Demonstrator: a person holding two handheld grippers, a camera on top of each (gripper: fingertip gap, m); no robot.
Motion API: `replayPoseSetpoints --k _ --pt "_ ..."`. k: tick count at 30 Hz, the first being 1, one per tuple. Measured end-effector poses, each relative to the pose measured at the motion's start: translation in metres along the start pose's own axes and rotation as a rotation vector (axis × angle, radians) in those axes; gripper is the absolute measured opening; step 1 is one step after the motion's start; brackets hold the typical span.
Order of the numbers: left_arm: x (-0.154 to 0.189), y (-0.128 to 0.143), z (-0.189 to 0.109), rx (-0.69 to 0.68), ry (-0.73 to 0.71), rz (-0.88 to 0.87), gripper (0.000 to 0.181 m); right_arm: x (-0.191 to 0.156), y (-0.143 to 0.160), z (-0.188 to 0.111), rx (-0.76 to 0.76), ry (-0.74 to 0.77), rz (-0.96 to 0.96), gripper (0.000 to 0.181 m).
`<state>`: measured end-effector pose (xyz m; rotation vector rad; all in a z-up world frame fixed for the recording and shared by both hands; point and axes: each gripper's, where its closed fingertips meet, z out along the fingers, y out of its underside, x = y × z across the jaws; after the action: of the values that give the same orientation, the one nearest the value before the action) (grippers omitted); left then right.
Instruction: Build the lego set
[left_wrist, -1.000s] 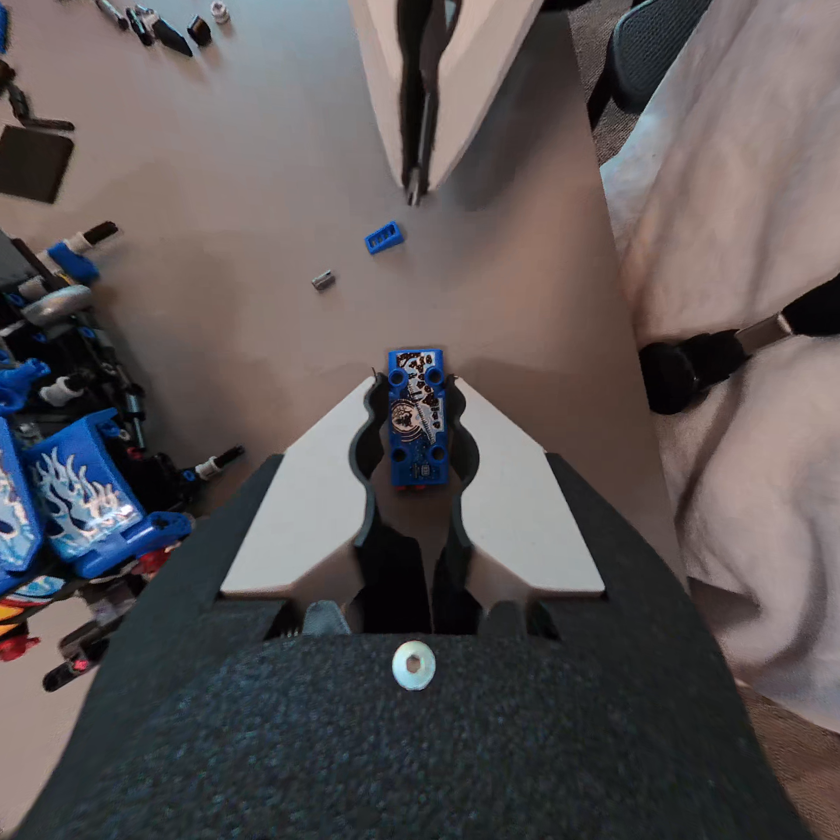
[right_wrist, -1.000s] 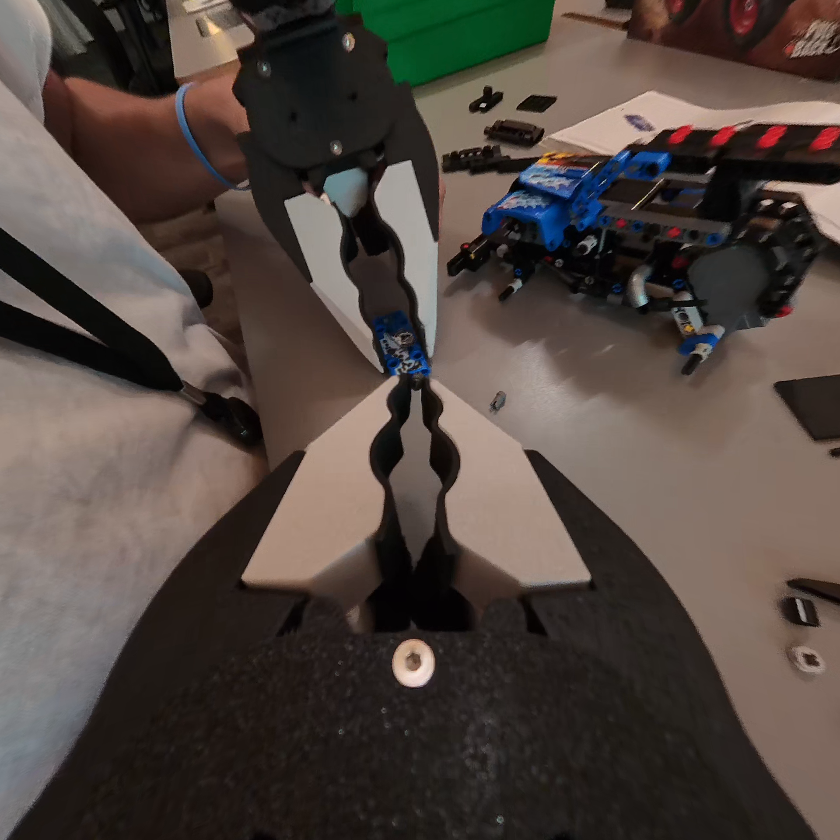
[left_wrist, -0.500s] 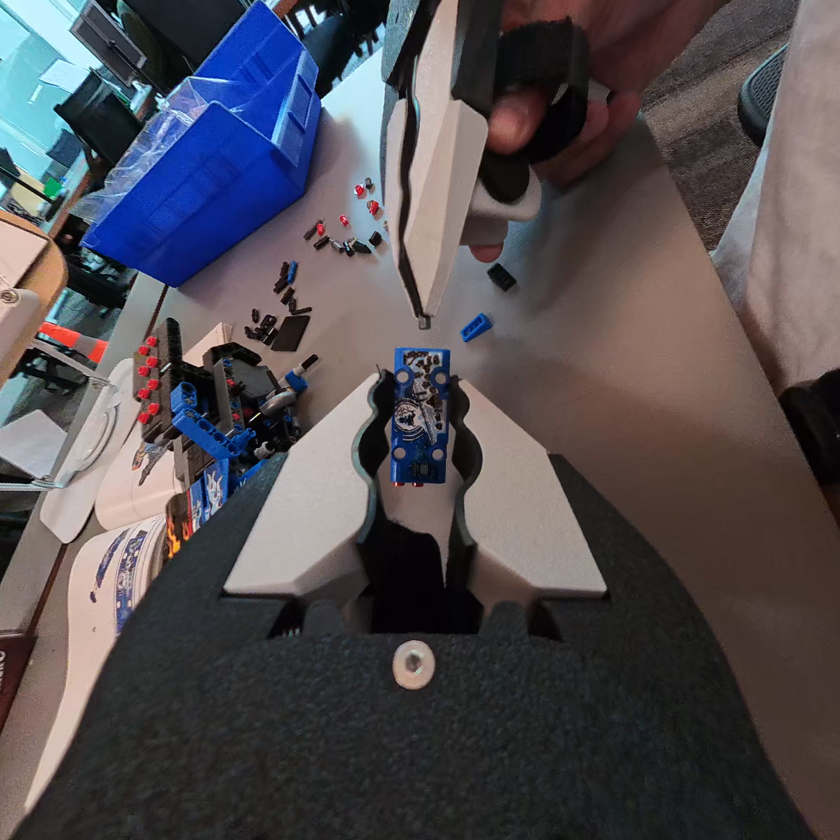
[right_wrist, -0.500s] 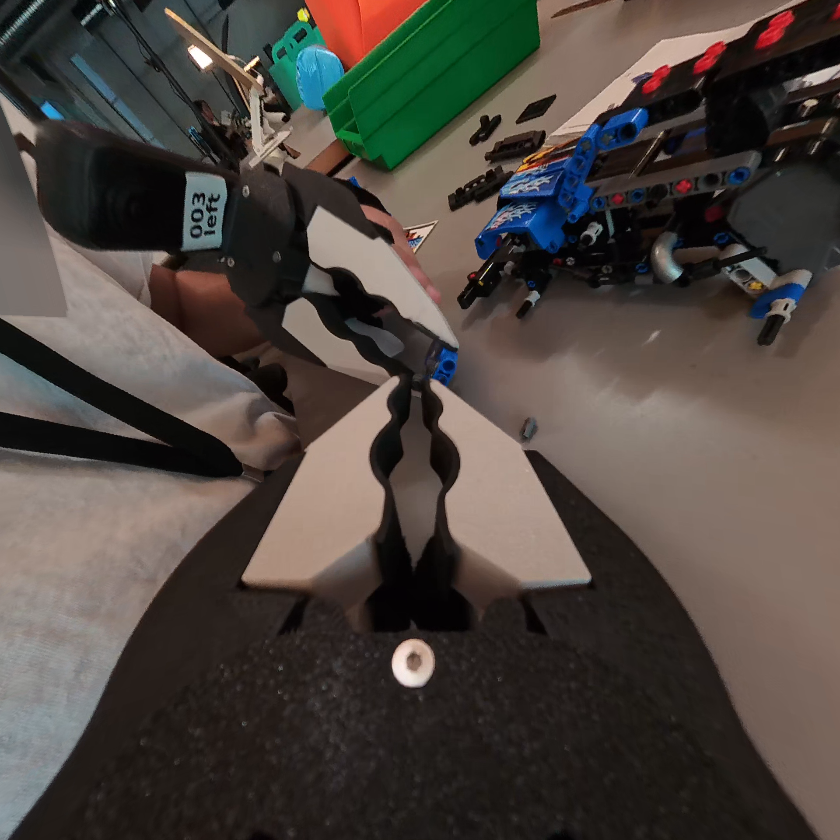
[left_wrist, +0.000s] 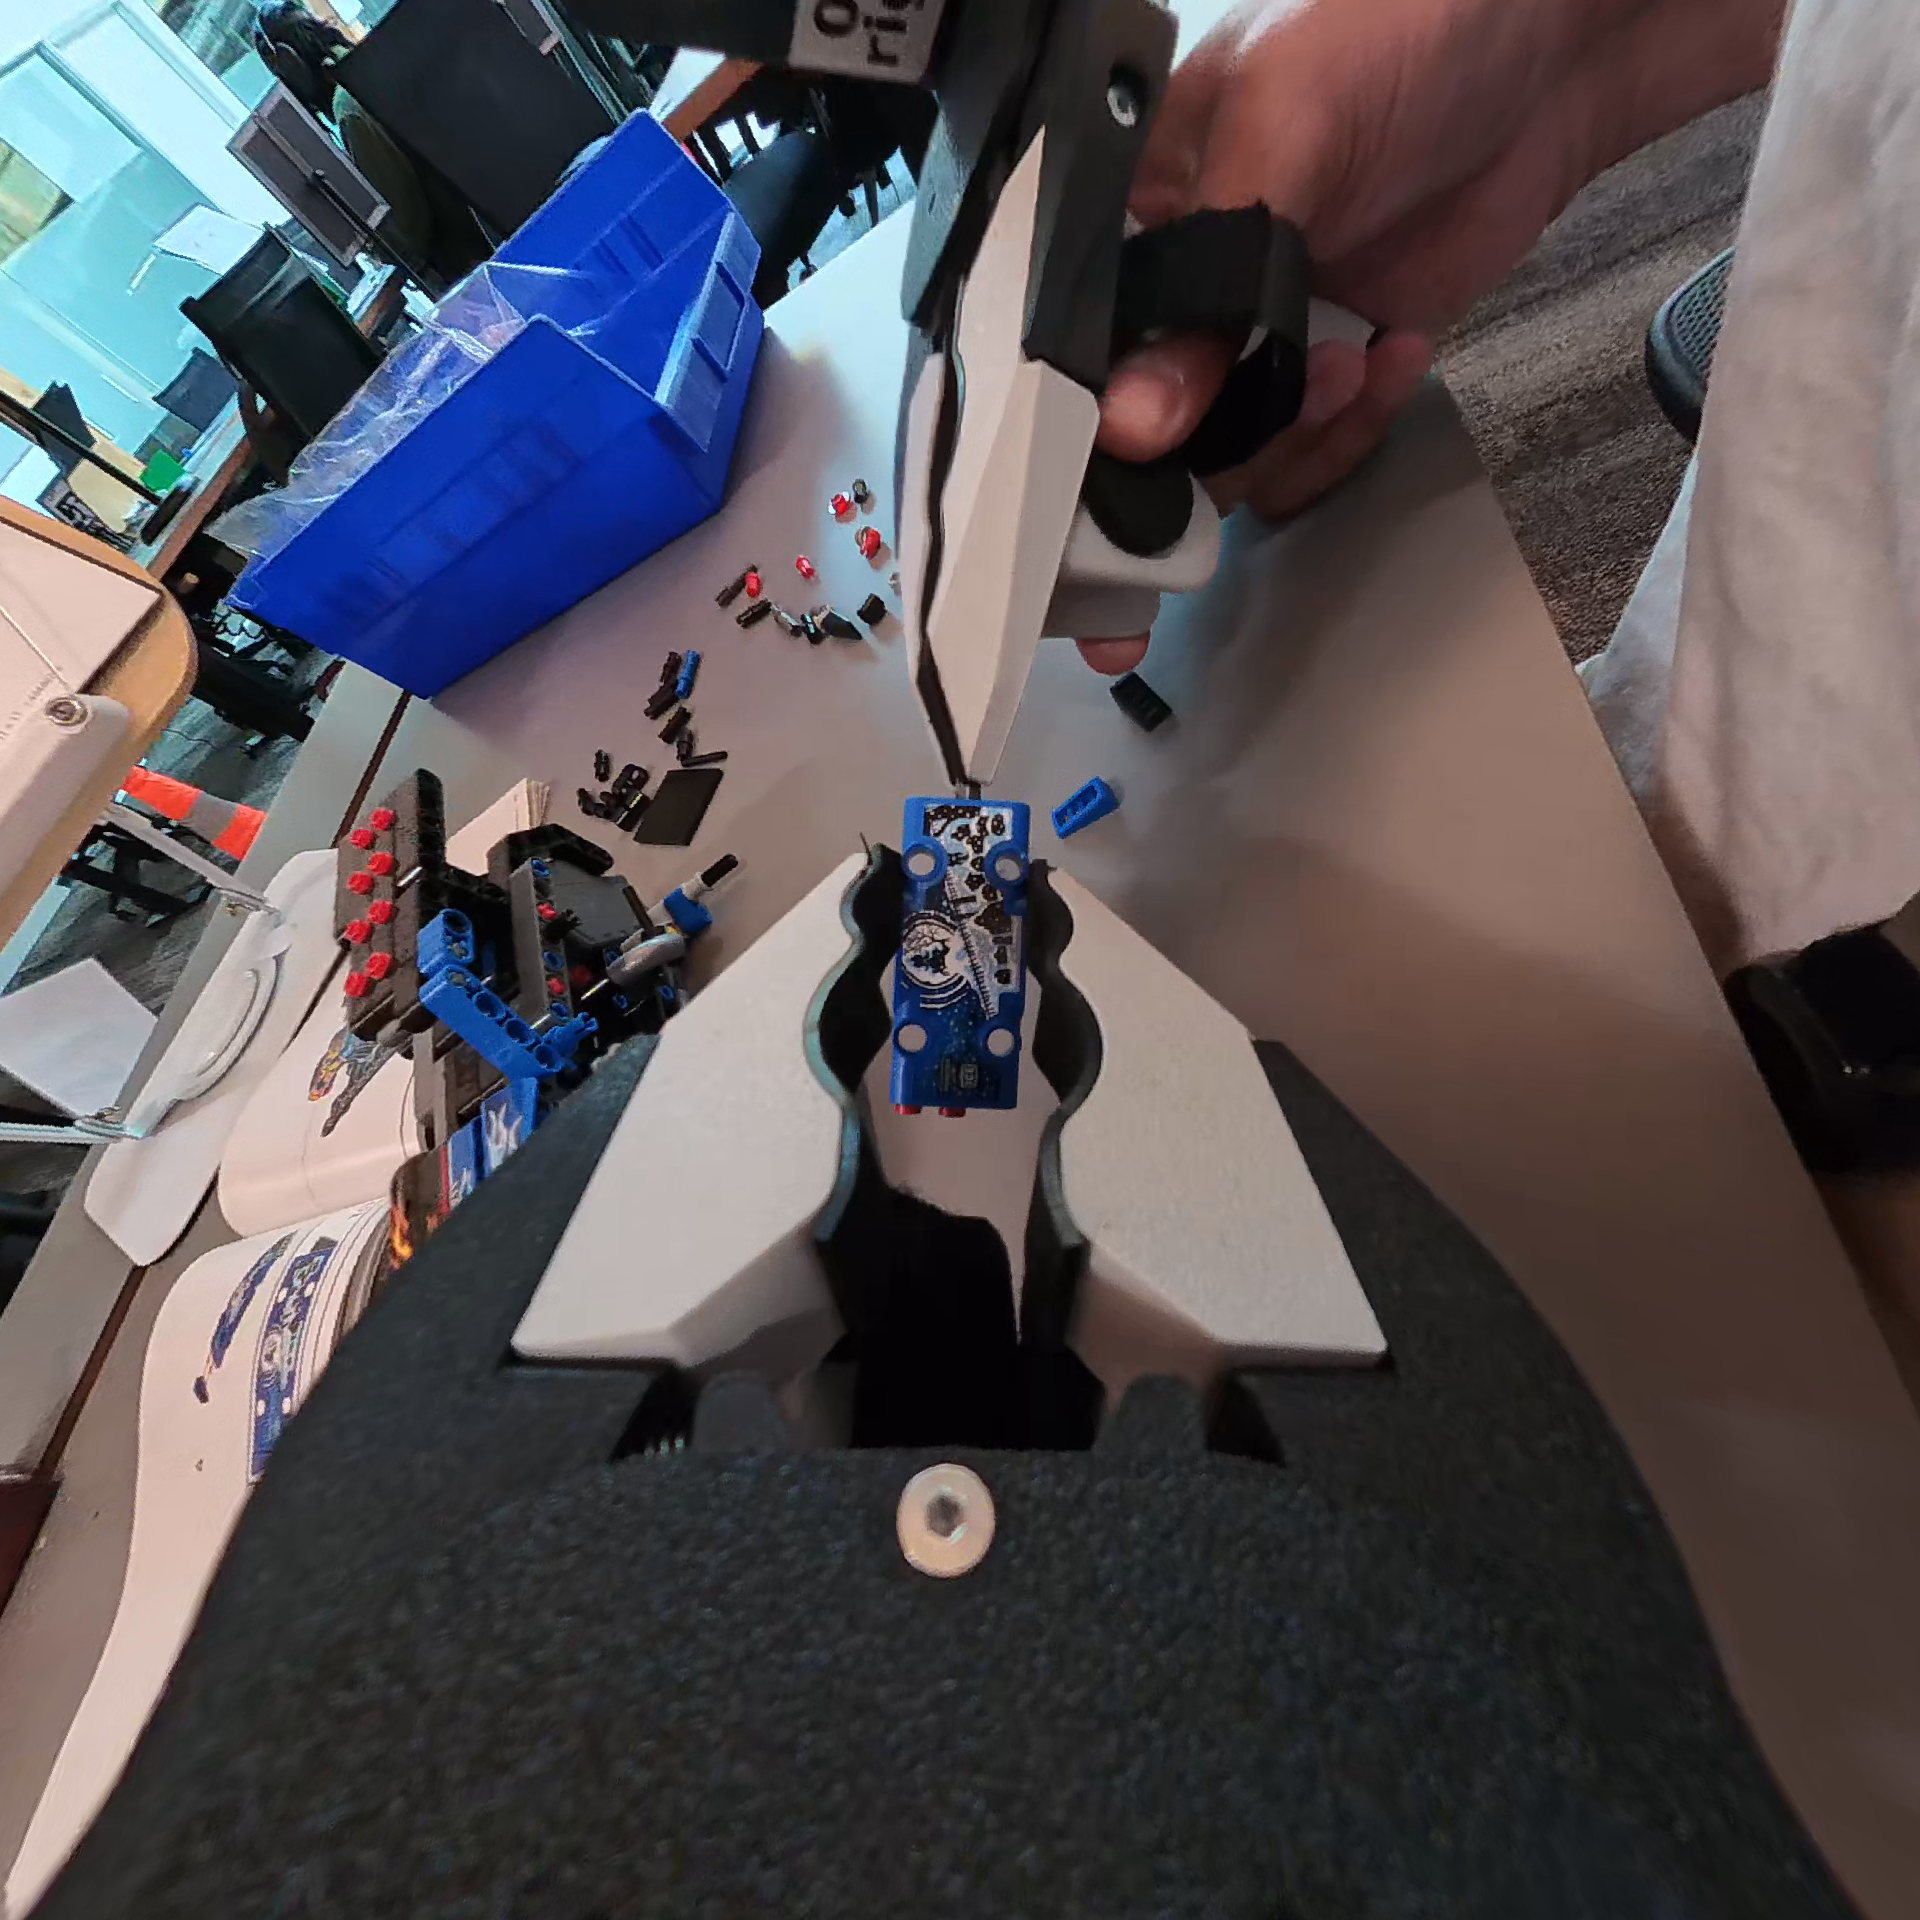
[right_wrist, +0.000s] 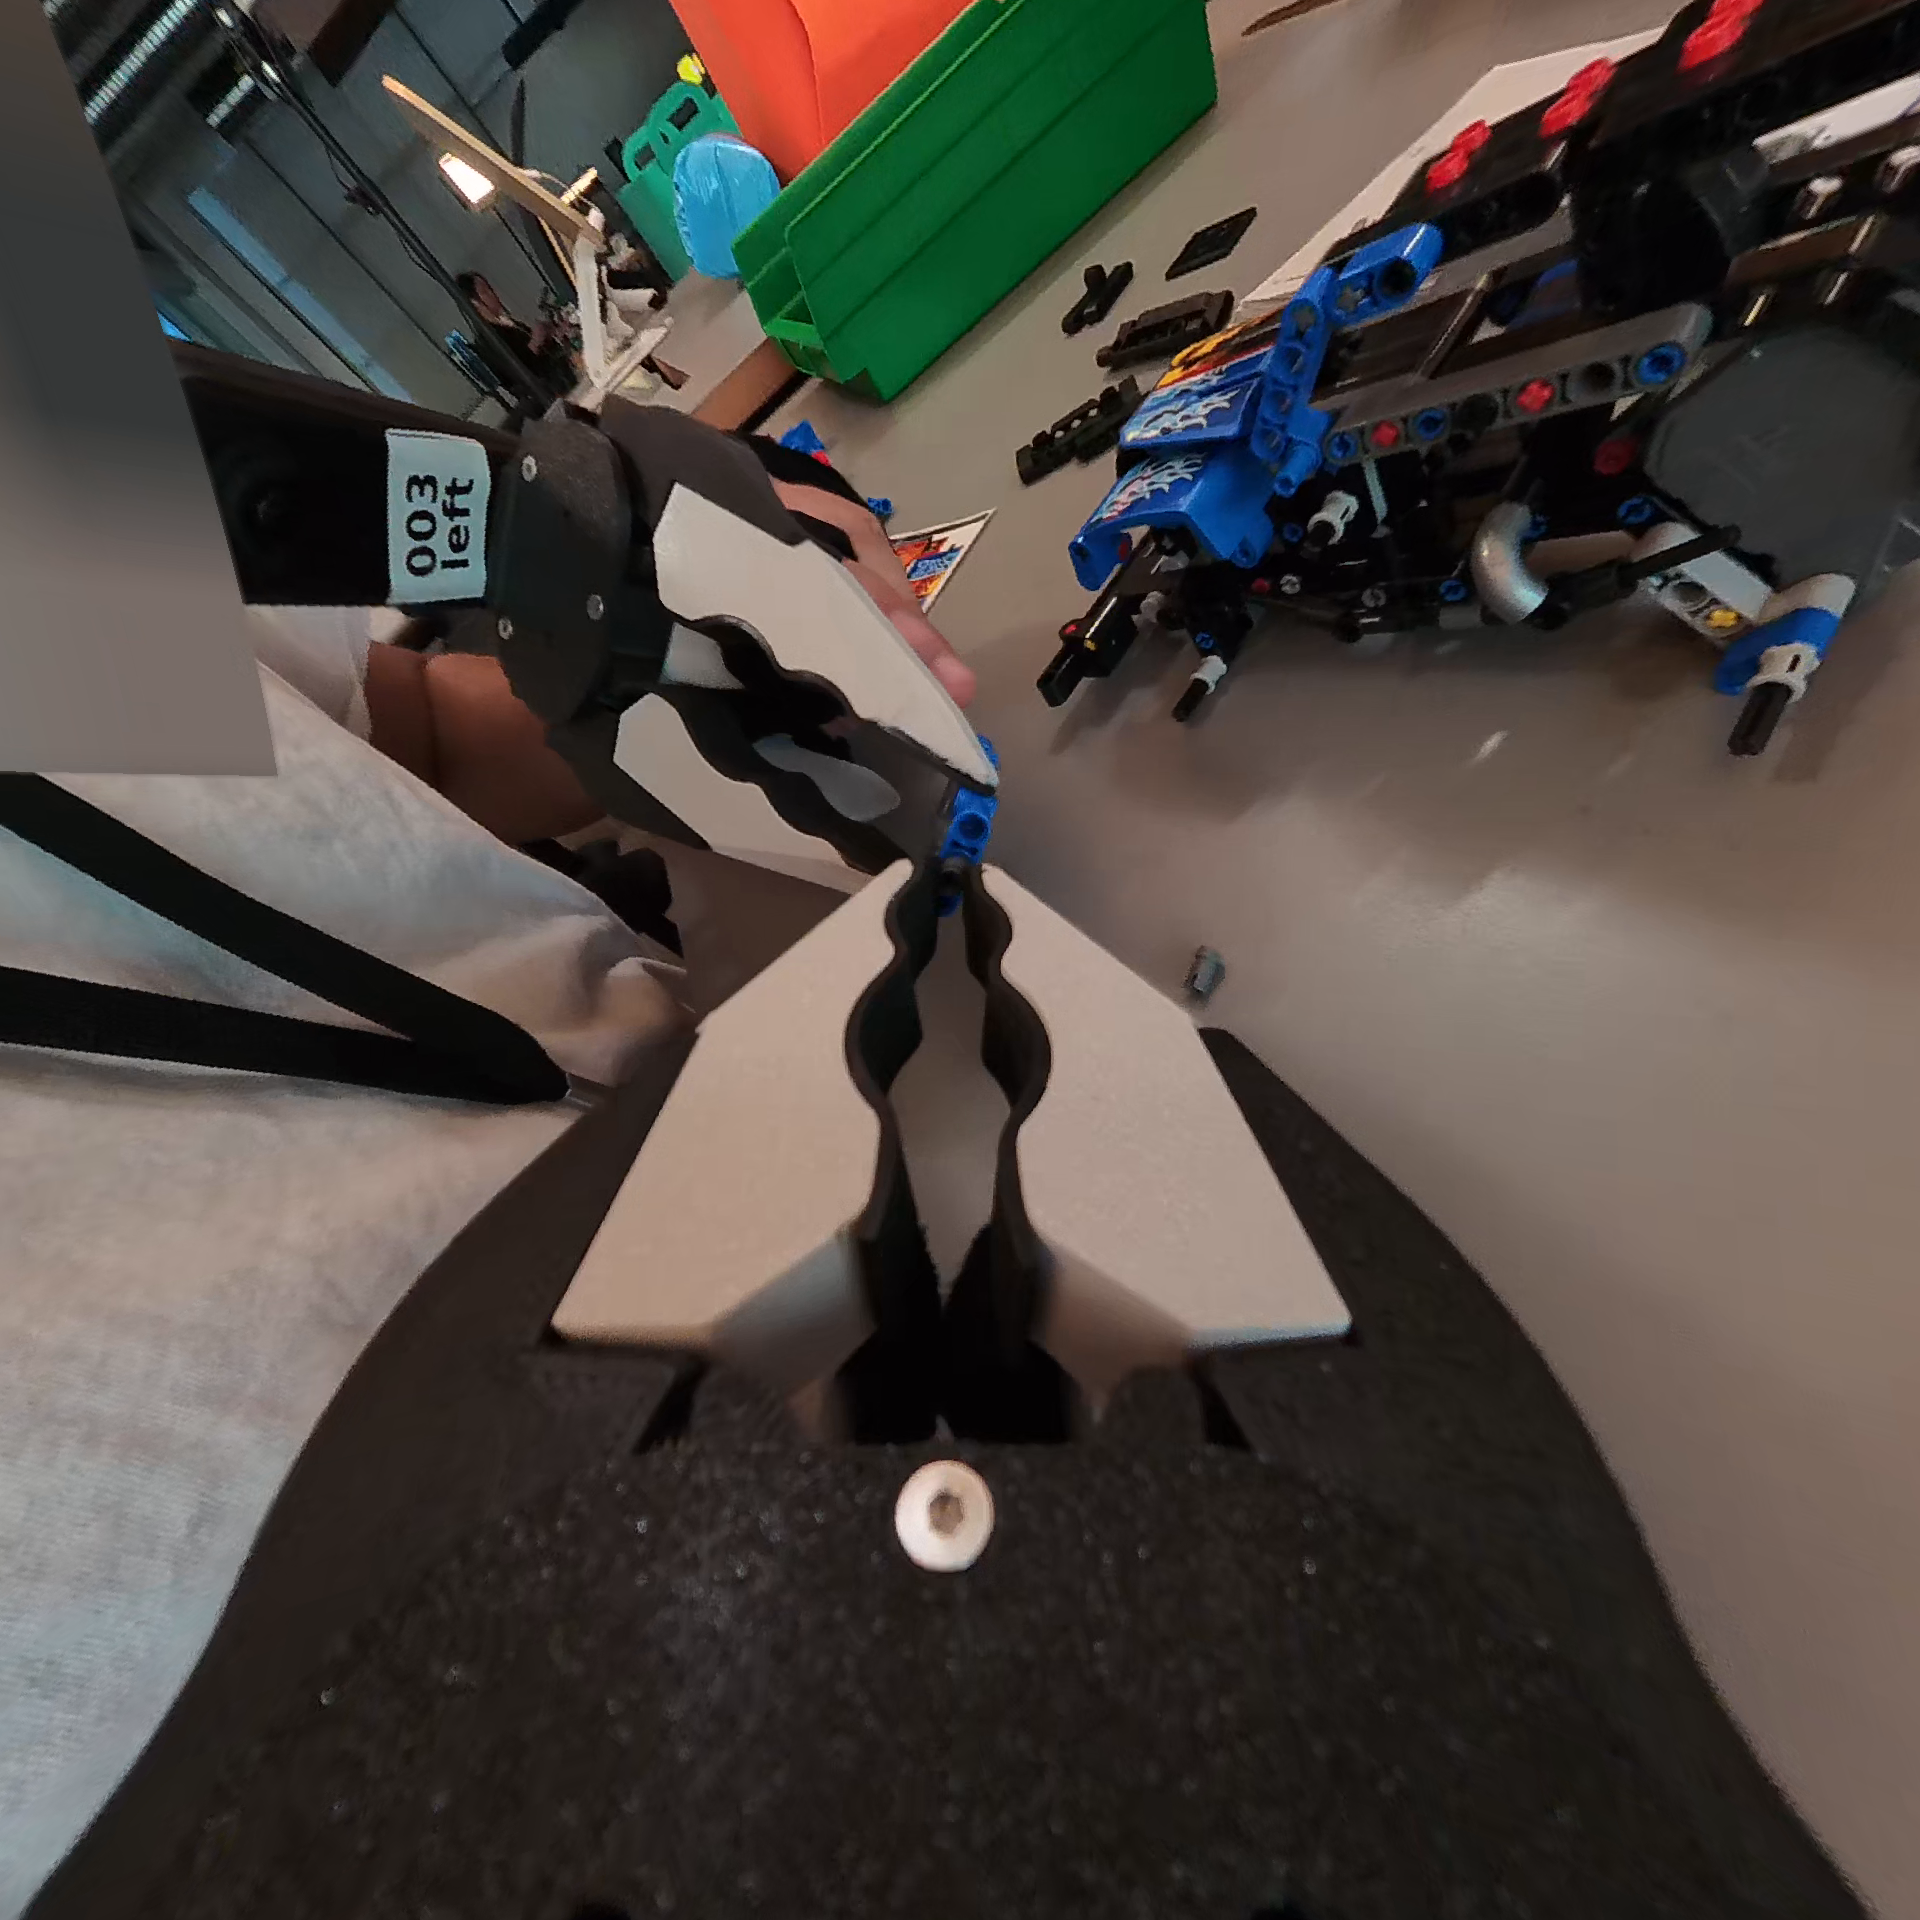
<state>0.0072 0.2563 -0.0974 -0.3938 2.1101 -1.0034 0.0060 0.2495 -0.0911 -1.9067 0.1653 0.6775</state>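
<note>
My left gripper (left_wrist: 958, 862) is shut on a blue printed lego panel (left_wrist: 961, 956), held lengthwise between the fingers above the table. My right gripper (left_wrist: 961, 777) comes down from above, shut on a small grey pin, and its tip meets the far end of the panel. In the right wrist view my right gripper (right_wrist: 945, 881) is nearly closed, with the pin's dark end at its tip against the blue panel (right_wrist: 971, 821). The left gripper (right_wrist: 961, 774) reaches in from the left there. The pin is mostly hidden by the fingers.
The partly built blue and black vehicle (right_wrist: 1507, 436) stands on the grey table (right_wrist: 1455, 1039), on an instruction booklet (left_wrist: 260, 1340). A small blue brick (left_wrist: 1086, 805), a small grey piece (right_wrist: 1203, 971) and loose black and red parts (left_wrist: 790, 613) lie about. Blue bin (left_wrist: 520, 436) and green bin (right_wrist: 966, 197) stand behind. Both grippers' tips are close together, under 4 cm apart. The small blue brick (left_wrist: 1086, 805) is about equally far from each gripper, around 6 cm.
The left gripper has tilted up from looking down at the table to looking across it. The right gripper's tip with the pin has closed in until it meets the panel's end.
</note>
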Motion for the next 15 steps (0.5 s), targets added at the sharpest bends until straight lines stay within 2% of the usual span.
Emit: replayPoseSetpoints --k 4,11,15 --pt "0.000 -0.004 -0.001 0.028 -0.010 -0.010 0.021 -0.002 0.000 -0.001 0.007 -0.033 0.032 0.003" --pt "-0.002 -0.020 -0.006 0.151 0.064 -0.206 0.021 -0.015 -0.013 -0.009 0.081 -0.186 0.126 0.003" --pt "-0.001 -0.017 -0.005 0.143 0.068 -0.208 0.021 -0.014 -0.010 -0.008 0.067 -0.177 0.118 0.003"
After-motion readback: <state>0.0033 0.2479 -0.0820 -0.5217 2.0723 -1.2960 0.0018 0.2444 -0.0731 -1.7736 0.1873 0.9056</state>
